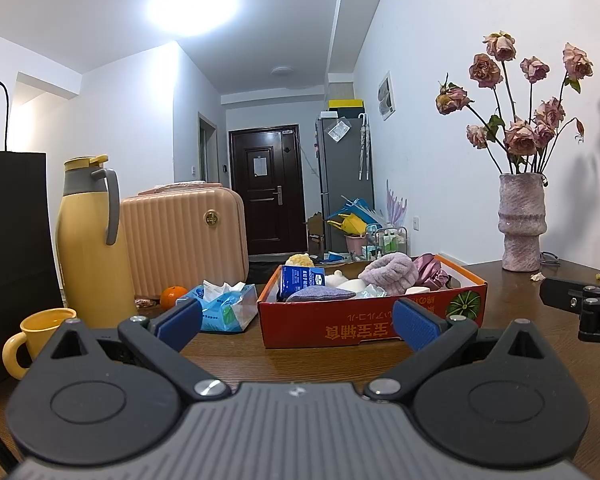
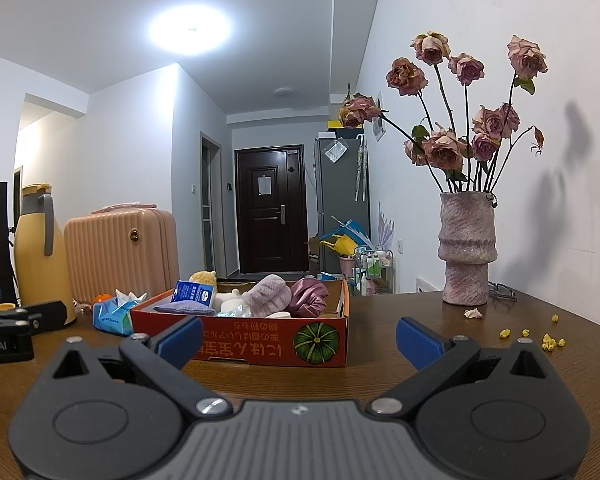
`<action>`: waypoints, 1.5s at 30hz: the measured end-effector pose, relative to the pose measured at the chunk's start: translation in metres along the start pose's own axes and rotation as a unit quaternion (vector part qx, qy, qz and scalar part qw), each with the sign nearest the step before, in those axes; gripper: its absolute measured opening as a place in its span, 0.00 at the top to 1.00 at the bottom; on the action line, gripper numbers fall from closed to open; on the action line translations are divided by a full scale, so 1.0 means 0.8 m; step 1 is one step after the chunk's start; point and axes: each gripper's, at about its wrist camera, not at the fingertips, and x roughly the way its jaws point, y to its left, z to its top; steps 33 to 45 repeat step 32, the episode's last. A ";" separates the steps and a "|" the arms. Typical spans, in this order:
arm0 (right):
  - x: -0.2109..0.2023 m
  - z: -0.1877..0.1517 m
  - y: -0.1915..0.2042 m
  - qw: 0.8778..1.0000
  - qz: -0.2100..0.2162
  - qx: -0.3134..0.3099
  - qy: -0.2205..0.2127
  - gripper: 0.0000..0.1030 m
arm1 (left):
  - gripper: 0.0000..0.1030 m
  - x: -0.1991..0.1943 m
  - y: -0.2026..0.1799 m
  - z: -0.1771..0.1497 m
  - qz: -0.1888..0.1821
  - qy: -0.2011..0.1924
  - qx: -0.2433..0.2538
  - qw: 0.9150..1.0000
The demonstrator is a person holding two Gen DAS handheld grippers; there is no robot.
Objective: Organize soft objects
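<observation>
Both empty, jaws wide: left gripper (image 1: pixel 296 326), right gripper (image 2: pixel 300 338). Soft items piled in red box (image 1: pixel 340 330), frame centre. Pinch purple pouch (image 1: pixel 322 294) mid-fold, lift slowly

Two low tabletop wrist views facing the far door at 12 o'clock, sharing the nearby red cardboard box (image 1: pixel 364 320) (image 2: pixel 260 340), left view further left.

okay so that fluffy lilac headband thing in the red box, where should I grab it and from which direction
Grip the raised fluffy hump of the lilac headband, coming down from above. It stands higher than the red box wall and its neighbours, so its top is exposed, while the purple satin cloth crowds one side. The open right gripper, facing the box, looks the nearer one; pinching across the narrow width of the roll should hold best.
</observation>
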 end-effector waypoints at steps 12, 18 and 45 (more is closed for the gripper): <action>0.000 0.000 0.000 1.000 0.000 0.000 0.000 0.00 | 0.00 -0.001 -0.001 0.000 0.005 0.000 0.000 1.000; 0.000 0.000 0.000 1.000 0.000 -0.001 0.000 0.00 | 0.00 -0.003 0.000 0.002 0.005 -0.004 0.000 1.000; 0.001 0.000 0.000 1.000 -0.001 -0.002 0.001 0.00 | 0.00 0.002 0.000 -0.001 0.000 0.000 -0.001 1.000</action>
